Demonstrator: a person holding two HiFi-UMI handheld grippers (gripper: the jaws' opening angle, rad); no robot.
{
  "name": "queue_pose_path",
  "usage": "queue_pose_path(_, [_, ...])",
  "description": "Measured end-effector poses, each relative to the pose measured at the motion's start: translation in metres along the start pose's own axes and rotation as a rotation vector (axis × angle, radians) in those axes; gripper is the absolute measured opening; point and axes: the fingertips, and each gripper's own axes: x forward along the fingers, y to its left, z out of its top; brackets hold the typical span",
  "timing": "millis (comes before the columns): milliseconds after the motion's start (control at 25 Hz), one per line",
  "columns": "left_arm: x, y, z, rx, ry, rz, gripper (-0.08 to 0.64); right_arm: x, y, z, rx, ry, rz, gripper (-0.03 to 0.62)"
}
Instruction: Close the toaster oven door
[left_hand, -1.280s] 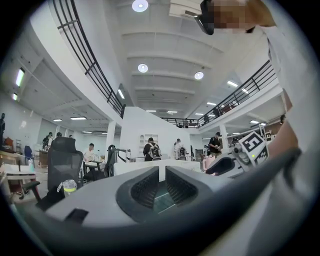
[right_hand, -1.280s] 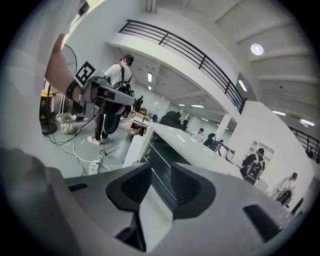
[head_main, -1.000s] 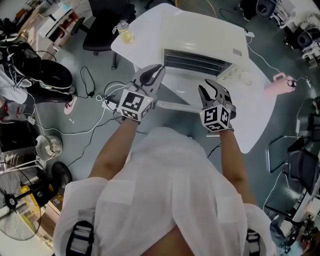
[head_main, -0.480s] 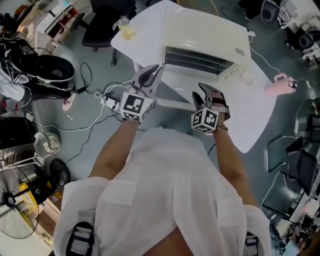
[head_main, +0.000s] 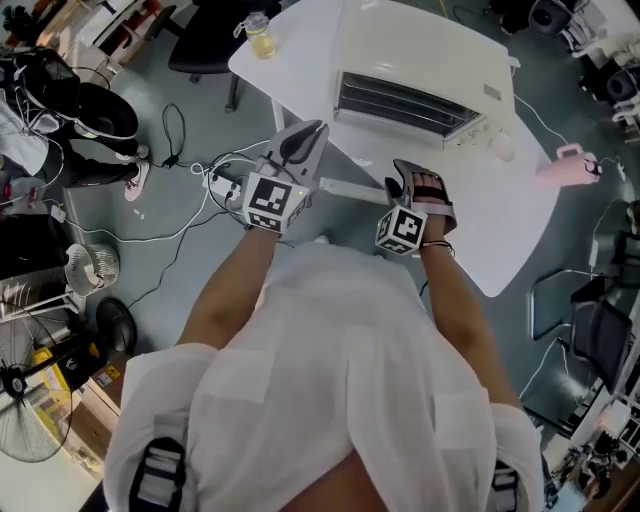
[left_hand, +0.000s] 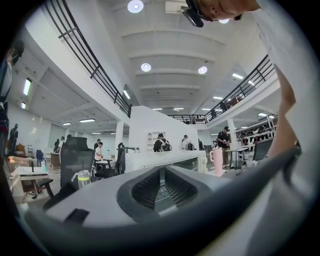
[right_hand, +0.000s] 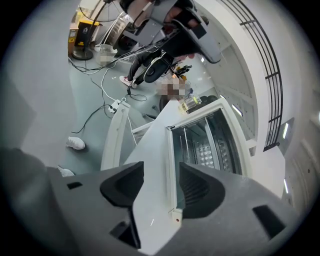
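Grey floor strewn with cables surrounds a white worktop (head_main: 500, 230), where the toaster oven (head_main: 420, 50) stands with a wire rack inside and its door (right_hand: 150, 190) folded down flat. At one corner a bottle (head_main: 260, 35) holds yellow liquid; a pink cup's (head_main: 565, 165) contents cannot be seen. The right tool (right_hand: 161, 172), jaws just opening, straddles the door's end without gripping it. The left tool (head_main: 310, 138) stands slightly apart, holding nothing. The person's body hides the worktop's near edge
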Motion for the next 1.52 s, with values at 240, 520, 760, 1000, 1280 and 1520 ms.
queue_pose_path(240, [-0.018,0.004,-0.011,-0.004,0.007,0.025,0.031,0.002,0.023,0.001,-0.020,0.035,0.033,0.227])
queue_pose_path(520, [-0.032,0.008,-0.016,0.006,0.012,0.046,0.026,0.001,0.045,-0.006,-0.049,0.053,0.091,0.239])
queue_pose_path(760, [-0.041,0.010,-0.014,0.010,-0.003,0.060,0.025,0.004,0.064,-0.011,-0.056,0.070,0.154,0.250])
queue_pose_path(1000, [-0.048,0.013,-0.013,0.005,0.006,0.073,0.025,0.008,0.075,-0.011,-0.070,0.094,0.185,0.252])
queue_pose_path(1280, [-0.043,0.011,-0.012,0.014,0.004,0.059,0.025,0.007,0.075,-0.011,-0.056,0.092,0.188,0.236])
queue_pose_path(1520, [-0.039,0.013,-0.014,0.014,0.009,0.058,0.025,0.007,0.079,-0.011,-0.077,0.097,0.206,0.244])
